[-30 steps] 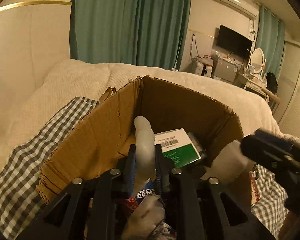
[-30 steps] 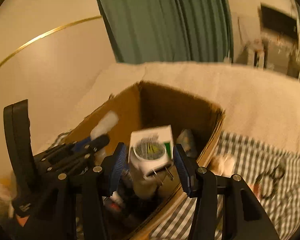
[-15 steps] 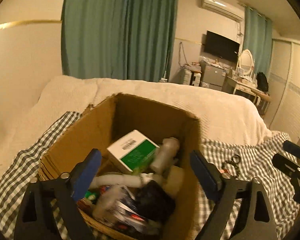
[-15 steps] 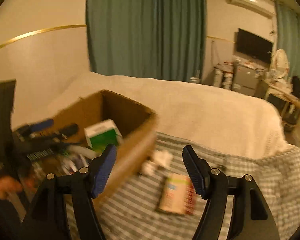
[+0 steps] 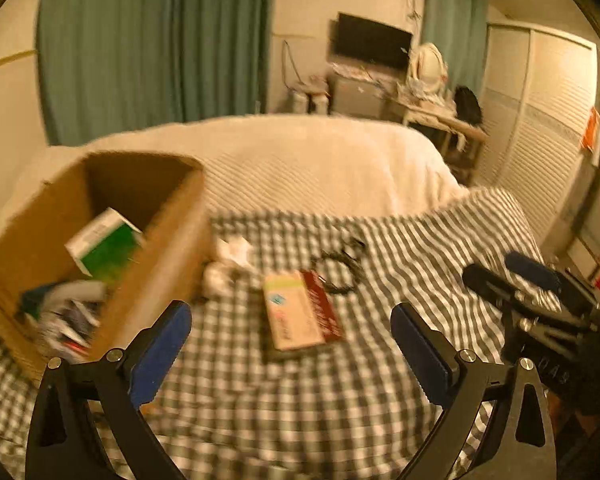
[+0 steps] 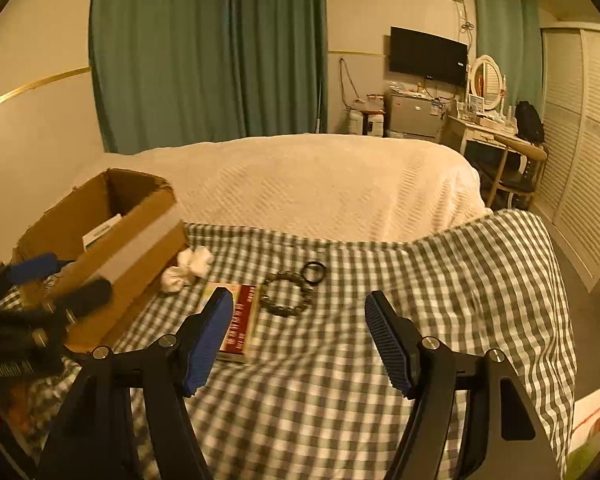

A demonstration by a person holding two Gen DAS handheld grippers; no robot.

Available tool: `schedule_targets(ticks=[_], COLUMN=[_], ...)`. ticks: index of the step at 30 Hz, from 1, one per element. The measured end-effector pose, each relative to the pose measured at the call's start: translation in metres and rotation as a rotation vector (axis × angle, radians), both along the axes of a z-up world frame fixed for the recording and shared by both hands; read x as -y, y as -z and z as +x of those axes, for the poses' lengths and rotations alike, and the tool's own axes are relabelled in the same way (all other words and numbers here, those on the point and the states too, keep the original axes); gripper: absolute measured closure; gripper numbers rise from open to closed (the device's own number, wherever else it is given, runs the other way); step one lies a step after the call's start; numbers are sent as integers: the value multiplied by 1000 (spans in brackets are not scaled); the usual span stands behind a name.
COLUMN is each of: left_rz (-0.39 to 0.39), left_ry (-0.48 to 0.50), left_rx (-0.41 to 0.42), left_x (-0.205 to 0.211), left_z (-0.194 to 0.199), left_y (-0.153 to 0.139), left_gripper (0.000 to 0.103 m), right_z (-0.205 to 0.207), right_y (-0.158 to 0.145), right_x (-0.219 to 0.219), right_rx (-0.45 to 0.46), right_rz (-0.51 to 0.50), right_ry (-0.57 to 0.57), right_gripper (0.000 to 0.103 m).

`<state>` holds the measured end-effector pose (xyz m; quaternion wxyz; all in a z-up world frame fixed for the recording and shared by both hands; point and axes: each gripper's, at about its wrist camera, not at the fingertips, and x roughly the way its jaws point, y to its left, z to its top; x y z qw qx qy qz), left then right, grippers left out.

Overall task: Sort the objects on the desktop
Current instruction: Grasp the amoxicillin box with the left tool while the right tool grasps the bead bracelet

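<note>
Left wrist view: the left gripper (image 5: 290, 336) hangs spread and empty; the flat box (image 5: 300, 310) lies right of the cardboard box (image 5: 156, 264).

Right wrist view: the right gripper (image 6: 300, 340) gapes empty near the bead bracelet (image 6: 286, 296). Judged step: reaching for another item; next needs descending, then closing.

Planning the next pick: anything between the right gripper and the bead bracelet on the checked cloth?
Nothing visible. The right gripper is open and empty, with only bare checked cloth before the bead bracelet. The flat box lies to its left, behind the left finger.
</note>
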<state>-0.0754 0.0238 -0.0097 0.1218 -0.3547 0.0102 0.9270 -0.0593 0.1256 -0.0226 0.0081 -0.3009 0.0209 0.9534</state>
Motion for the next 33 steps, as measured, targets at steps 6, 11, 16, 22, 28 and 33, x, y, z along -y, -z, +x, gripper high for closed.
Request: schedule_targets(ticks=[6,11,16,22,28,33], left_rz=[33,65,22,24,39,85], left_ry=[-48,-89,-108,-64,-43,-81], left_rx=[152,258,322,407,348,306], left_x=[-14,-20,-26,-25,-8,8], left_z=[-29,-62,-92,-109,-103,-92], left_y=[45,83,114,143,138,135], left_gripper=[1,1,1,6,25,25], right_z=[-5,-27,-47,-90,-136,-172], right_y=[18,35,49,67,98,130], right_x=[-41,-64,-69,-52,-31,-23], right_rx=[25,67,101,159,247,353], right_rz=[-23,-15,-36,-55,-56,-61], right_ry=[28,34,16,-30,1,32], right_gripper=[35,35,35,35,35,39])
